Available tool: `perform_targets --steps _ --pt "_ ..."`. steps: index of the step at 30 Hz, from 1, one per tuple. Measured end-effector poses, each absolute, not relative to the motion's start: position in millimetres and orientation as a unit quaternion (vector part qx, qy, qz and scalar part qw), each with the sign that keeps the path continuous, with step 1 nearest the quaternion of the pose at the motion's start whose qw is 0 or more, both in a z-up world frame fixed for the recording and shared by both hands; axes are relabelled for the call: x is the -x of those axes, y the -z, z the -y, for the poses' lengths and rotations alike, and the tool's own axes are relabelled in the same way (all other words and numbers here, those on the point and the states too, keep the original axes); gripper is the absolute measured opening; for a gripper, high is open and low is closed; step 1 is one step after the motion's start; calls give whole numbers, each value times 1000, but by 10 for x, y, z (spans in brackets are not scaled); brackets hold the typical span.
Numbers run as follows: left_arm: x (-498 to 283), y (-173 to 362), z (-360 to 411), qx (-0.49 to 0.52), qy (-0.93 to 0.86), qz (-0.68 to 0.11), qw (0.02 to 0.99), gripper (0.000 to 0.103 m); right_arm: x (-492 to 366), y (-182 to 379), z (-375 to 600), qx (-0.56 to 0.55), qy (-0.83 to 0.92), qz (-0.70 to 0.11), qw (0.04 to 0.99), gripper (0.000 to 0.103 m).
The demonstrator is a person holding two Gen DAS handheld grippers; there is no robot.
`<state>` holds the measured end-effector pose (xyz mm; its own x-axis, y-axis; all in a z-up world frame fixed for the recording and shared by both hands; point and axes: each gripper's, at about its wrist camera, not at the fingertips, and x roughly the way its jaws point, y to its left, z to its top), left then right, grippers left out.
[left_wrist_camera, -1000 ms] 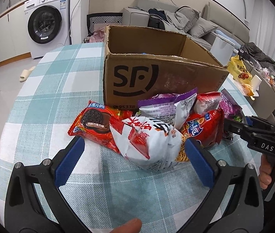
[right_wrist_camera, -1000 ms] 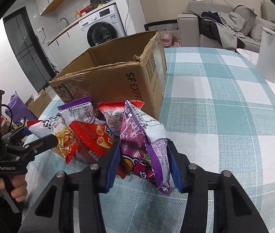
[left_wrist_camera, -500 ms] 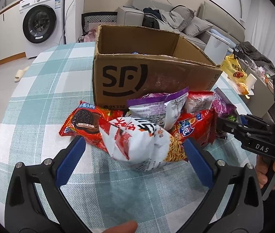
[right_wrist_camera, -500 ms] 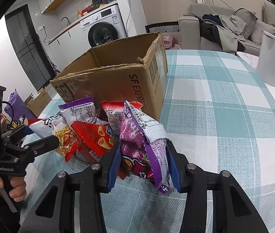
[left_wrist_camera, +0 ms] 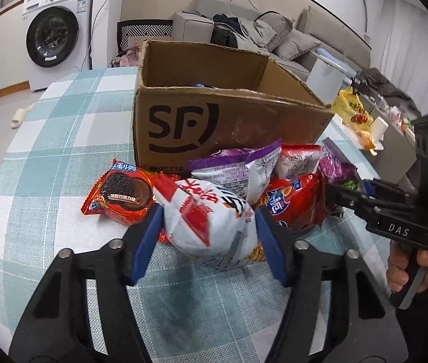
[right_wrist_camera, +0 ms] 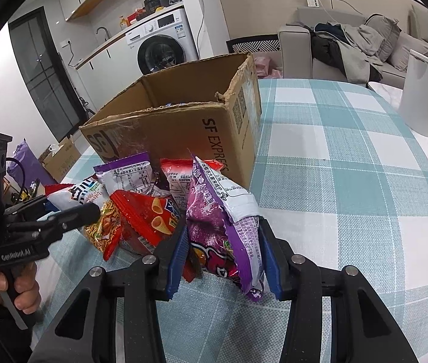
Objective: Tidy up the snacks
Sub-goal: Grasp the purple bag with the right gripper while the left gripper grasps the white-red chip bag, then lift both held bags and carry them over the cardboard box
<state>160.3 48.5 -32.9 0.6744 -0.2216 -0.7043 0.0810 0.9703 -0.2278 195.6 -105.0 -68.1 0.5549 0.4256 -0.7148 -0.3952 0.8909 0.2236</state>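
I have a bag in each gripper, and the job now is to lift them up and drop them in the box. My left gripper (left_wrist_camera: 208,230) squeezes the white and red noodle bag (left_wrist_camera: 205,211) from both sides, with the blue pads pressed into its puffy middle. My right gripper (right_wrist_camera: 223,254) pinches the purple bag (right_wrist_camera: 220,224) the same way. I think I should squeeze softly, because these bags are full of air and could pop or slip out (crunchy things inside break too). I should lift straight up first, so the bags next to them do not get dragged along. Then I go over the top edge of the cardboard box (left_wrist_camera: 214,124) and let go low inside. The box stands open on the checked tablecloth (right_wrist_camera: 350,166), toward the far edge of the tabletop, and the snack pile lies right against its front wall. Inside the box I can only see a tiny bit of something blue near the rim; the rest is hidden. On the cloth there is a red cookie pack (left_wrist_camera: 120,193) to the left of the pile, a red chip bag (left_wrist_camera: 292,202), and a white and purple bag (left_wrist_camera: 238,169) leaning near the box.
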Motion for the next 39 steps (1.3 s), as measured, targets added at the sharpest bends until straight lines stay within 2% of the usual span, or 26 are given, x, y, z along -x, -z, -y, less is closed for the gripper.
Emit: perform_targets --steps 6,8,16,39 --pt "-1604 329 -566 106 93 -398 907 50 -1951 663 1062 -19 -233 -408 883 45" --pt "-1590 318 -561 105 95 -394 908 45 -1946 646 1072 -20 -233 -406 883 45" --pt "-1536 261 -530 103 109 -390 908 40 -1923 556 1141 -28 -232 -397 888 45" --pt "-1238 -190 -485 106 125 -338 927 38 -1726 221 1185 -32 -246 -355 902 45"
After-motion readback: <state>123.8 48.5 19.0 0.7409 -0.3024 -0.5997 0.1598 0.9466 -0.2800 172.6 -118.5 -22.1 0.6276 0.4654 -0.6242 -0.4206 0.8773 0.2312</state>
